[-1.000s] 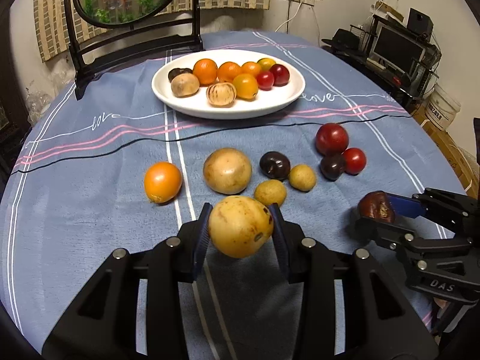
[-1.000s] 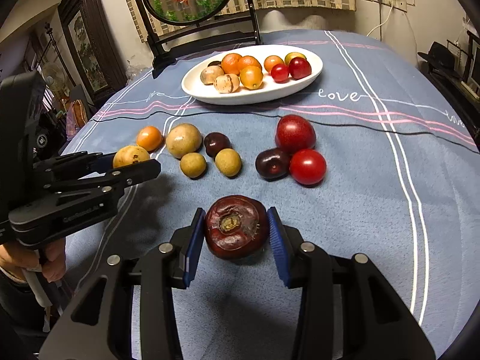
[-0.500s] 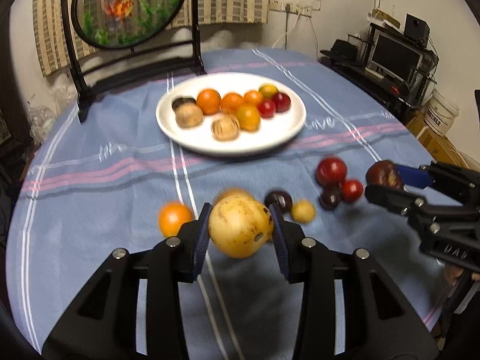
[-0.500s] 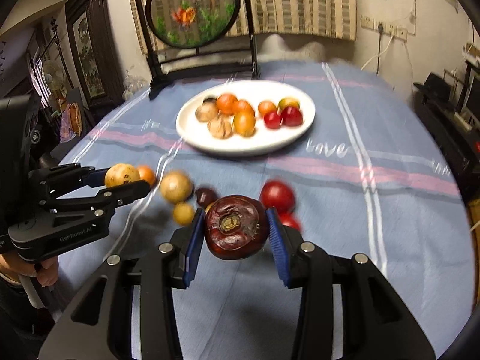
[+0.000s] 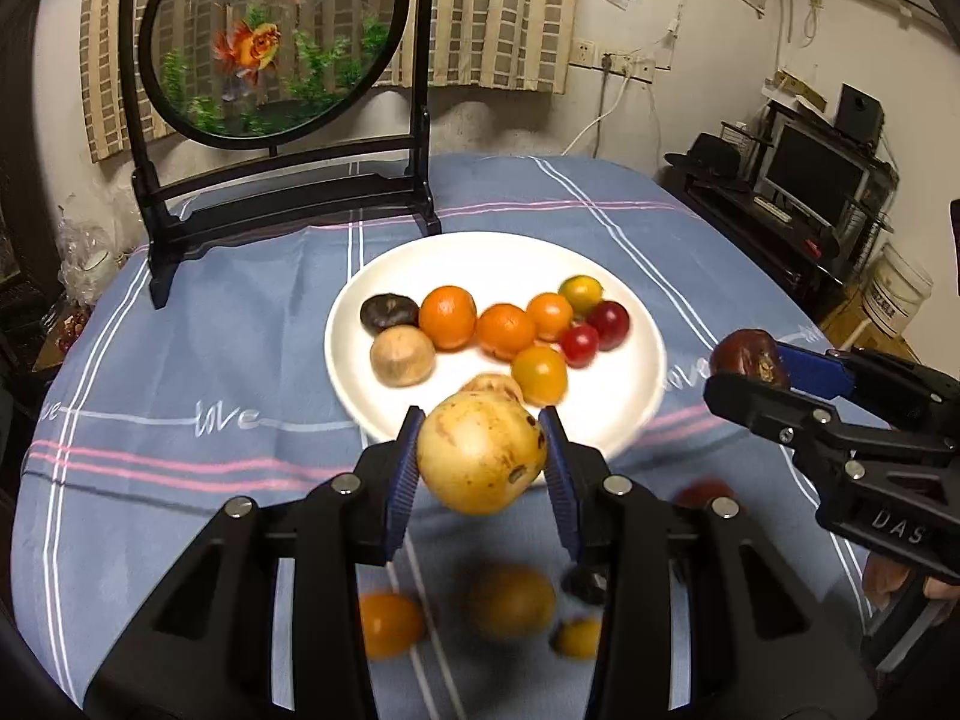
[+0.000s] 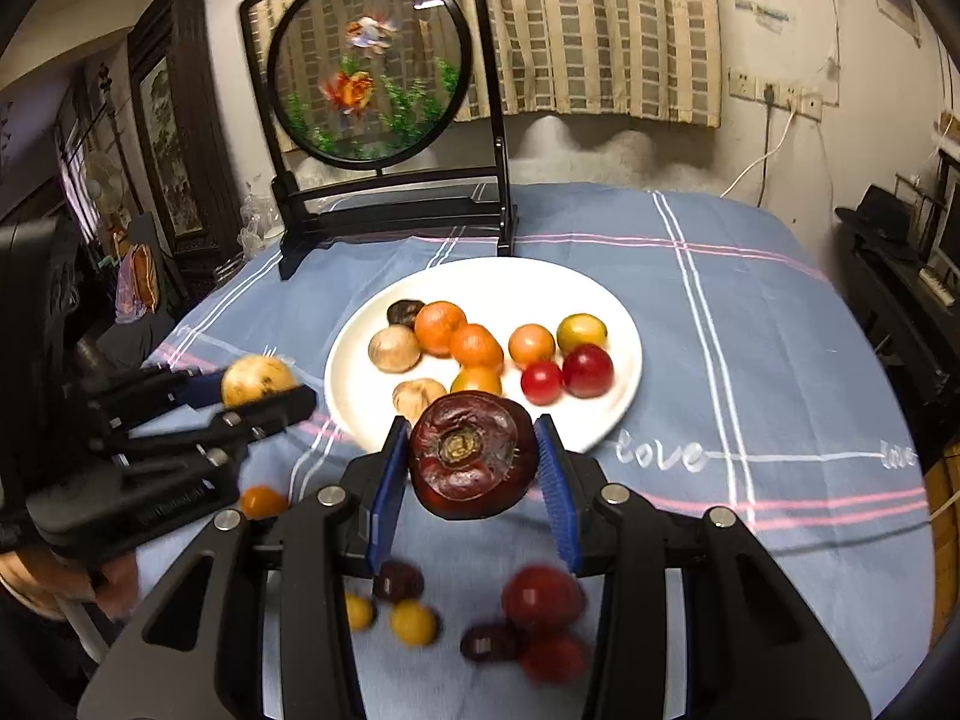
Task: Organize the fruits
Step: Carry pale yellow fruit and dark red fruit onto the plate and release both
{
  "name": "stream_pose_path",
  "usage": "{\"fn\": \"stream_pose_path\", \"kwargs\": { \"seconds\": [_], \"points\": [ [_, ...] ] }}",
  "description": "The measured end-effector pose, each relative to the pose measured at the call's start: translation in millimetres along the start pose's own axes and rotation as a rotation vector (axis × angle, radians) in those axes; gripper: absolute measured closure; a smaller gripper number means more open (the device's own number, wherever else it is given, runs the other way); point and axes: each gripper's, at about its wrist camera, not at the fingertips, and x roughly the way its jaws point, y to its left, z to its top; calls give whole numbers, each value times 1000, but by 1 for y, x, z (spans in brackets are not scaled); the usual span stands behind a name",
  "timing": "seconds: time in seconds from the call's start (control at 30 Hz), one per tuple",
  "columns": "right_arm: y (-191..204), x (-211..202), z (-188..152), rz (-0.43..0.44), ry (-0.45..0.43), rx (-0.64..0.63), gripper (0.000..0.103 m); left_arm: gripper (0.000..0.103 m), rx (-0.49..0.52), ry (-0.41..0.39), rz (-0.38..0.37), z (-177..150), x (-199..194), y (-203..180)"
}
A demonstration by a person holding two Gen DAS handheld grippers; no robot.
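My left gripper (image 5: pixel 482 462) is shut on a large yellow fruit (image 5: pixel 480 461) and holds it in the air just short of the near rim of the white plate (image 5: pixel 390 276). My right gripper (image 6: pixel 474 468) is shut on a dark red wrinkled fruit (image 6: pixel 473 463), also raised near the plate's (image 6: pixel 600 294) front edge. The plate carries several orange, red, brown and dark fruits. Each gripper shows in the other's view: the right one (image 5: pixel 750 369) at the right, the left one (image 6: pixel 258 387) at the left.
Loose fruits lie on the blue striped tablecloth (image 5: pixel 210 372) below the grippers: an orange one (image 5: pixel 390 624), yellow ones (image 6: pixel 414 621), red ones (image 6: pixel 543 600) and dark ones (image 6: pixel 397 581). A black framed goldfish screen (image 5: pixel 270 42) stands behind the plate.
Both grippers have lifted and moved forward toward the plate with their fruits still held. The loose fruits on the cloth now lie beneath and behind the fingertips.
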Motion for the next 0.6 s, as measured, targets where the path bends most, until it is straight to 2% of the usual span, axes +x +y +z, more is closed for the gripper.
{"fn": "stream_pose_path", "kwargs": {
  "seconds": [0.2, 0.47, 0.5, 0.57, 0.6],
  "points": [
    [-18, 61, 36, -11, 59, 63, 61, 64, -21, 67, 16, 23, 58, 10],
    [-30, 128, 59, 8, 144, 118, 60, 63, -27, 100, 19, 41, 100, 13],
    [-31, 133, 60, 12, 152, 135, 58, 60, -33, 99, 17, 42, 102, 14],
    [-34, 135, 63, 26, 144, 178, 52, 32, -50, 82, 7, 43, 102, 16],
    [-35, 133, 64, 33, 134, 188, 48, 30, -59, 63, 12, 43, 99, 18]
  ]
}}
